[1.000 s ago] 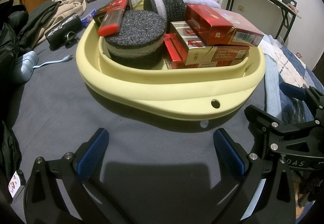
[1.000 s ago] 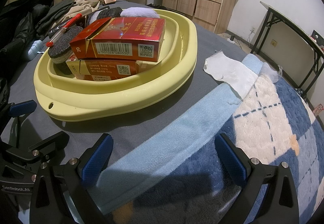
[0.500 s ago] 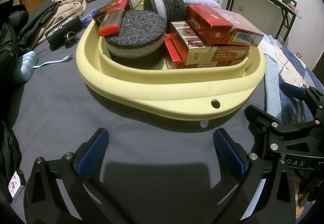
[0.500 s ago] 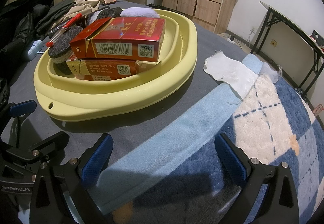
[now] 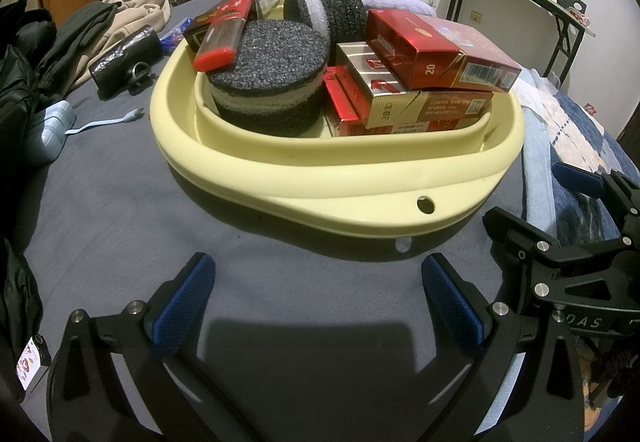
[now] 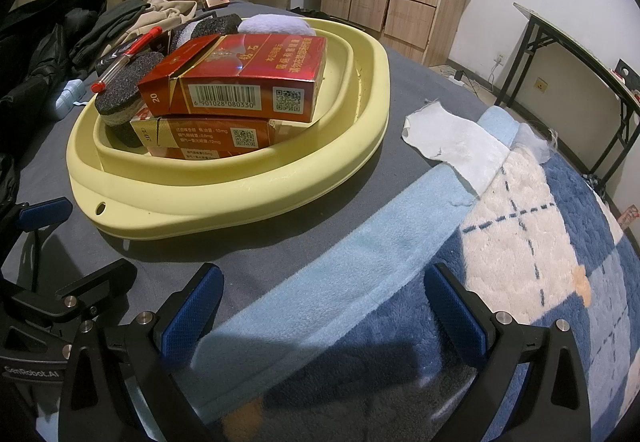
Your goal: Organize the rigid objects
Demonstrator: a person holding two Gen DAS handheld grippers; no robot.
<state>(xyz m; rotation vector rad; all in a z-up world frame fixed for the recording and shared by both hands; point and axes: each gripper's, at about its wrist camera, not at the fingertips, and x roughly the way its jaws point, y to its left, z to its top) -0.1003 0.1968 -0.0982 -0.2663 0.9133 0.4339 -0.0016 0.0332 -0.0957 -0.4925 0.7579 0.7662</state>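
A pale yellow basin (image 5: 360,198) sits on the grey bedsheet and also shows in the right wrist view (image 6: 224,198). It holds stacked red cigarette boxes (image 5: 436,46) (image 6: 240,82), two round black foam pads (image 5: 272,82), and a red pen (image 6: 128,56). My left gripper (image 5: 318,298) is open and empty, just in front of the basin. My right gripper (image 6: 324,302) is open and empty over the blue blanket, to the right of the basin.
Dark clothes (image 5: 24,54) and a beige garment lie at the left. A black pouch (image 5: 124,56) and a light blue charger with cable (image 5: 52,126) lie left of the basin. A white cloth (image 6: 452,140) lies on the plaid blanket (image 6: 520,226). A folding table (image 5: 520,6) stands at the right.
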